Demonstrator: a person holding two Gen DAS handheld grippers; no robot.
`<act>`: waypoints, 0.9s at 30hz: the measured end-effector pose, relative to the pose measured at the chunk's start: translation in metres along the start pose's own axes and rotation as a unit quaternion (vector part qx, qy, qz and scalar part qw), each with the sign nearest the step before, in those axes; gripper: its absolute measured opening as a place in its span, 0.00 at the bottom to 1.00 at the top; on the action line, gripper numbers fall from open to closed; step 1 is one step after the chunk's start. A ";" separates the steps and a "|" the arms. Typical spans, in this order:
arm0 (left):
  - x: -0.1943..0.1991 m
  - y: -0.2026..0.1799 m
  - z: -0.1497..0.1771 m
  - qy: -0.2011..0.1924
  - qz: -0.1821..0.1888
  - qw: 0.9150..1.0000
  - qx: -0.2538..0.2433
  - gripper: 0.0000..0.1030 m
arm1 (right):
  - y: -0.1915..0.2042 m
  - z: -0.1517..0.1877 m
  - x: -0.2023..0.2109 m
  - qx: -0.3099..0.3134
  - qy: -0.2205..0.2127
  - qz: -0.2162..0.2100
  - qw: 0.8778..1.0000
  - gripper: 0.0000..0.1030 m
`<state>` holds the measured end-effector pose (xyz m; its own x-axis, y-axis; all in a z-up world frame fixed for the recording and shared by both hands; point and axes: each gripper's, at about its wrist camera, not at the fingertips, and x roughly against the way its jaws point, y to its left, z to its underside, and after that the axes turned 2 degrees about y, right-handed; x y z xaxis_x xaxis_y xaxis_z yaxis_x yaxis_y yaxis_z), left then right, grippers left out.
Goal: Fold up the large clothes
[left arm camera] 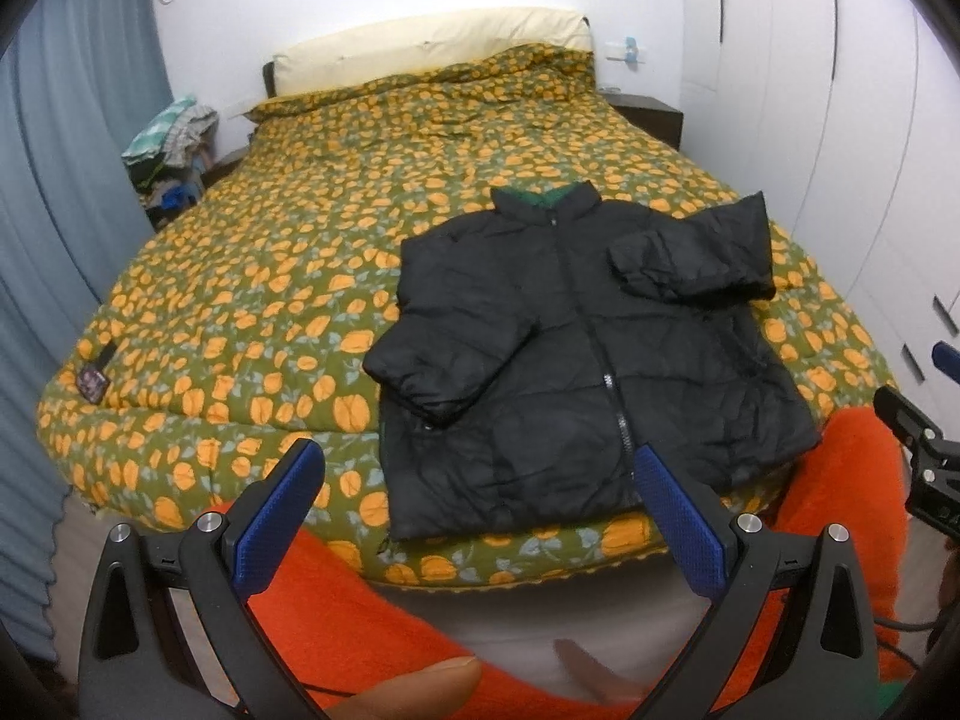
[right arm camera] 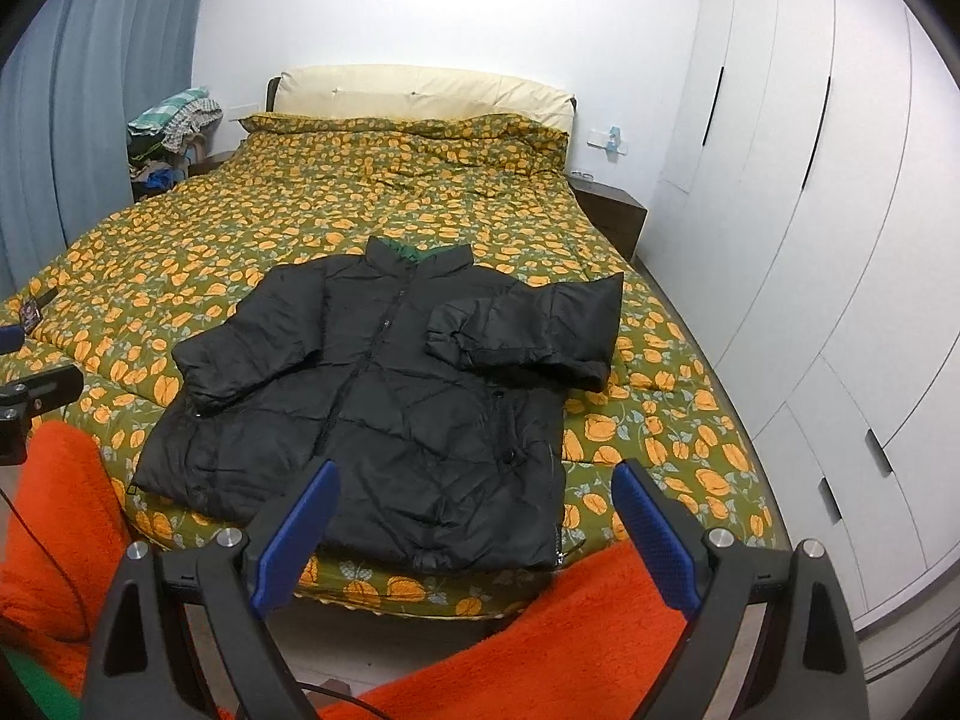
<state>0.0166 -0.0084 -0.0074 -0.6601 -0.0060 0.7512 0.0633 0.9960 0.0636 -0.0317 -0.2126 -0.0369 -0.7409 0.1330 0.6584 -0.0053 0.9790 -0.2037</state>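
Observation:
A black puffer jacket [left arm camera: 576, 354] lies front up and zipped at the near end of a bed, collar toward the pillows. Its right sleeve [left arm camera: 696, 252] is folded in across the chest; the left sleeve [left arm camera: 444, 336] hangs down along the side. The jacket also shows in the right wrist view [right arm camera: 384, 396]. My left gripper [left arm camera: 477, 468] is open and empty, held back from the hem over the bed's near edge. My right gripper [right arm camera: 477, 489] is open and empty, just short of the hem. The right gripper's side also shows at the right edge of the left wrist view [left arm camera: 924, 450].
The bed has a green quilt with orange flowers [left arm camera: 288, 276] and a cream headboard [right arm camera: 420, 90]. A pile of clothes [left arm camera: 171, 144] sits at its far left. White wardrobes [right arm camera: 810, 240] line the right. A nightstand [right arm camera: 609, 213] stands beside them. Orange fabric [right arm camera: 540, 648] lies below the grippers.

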 end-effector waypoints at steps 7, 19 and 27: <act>-0.003 0.001 -0.004 0.010 0.009 1.000 0.004 1.00 | -0.007 0.003 -0.005 -0.034 0.013 -0.052 0.998 0.91; -0.023 0.003 -0.011 0.013 -0.026 1.000 -0.010 1.00 | -0.004 -0.012 -0.023 -0.003 0.000 -0.052 0.999 0.91; -0.035 0.013 -0.018 0.014 -0.019 1.000 0.014 1.00 | 0.001 -0.050 -0.098 0.095 -0.038 -0.077 0.992 0.91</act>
<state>0.0541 0.0030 -0.0214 -0.6403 -0.0461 0.7667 0.0181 0.9970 0.0750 0.0739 -0.2169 -0.0653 -0.7696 -0.0339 0.6376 -0.2424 0.9393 -0.2427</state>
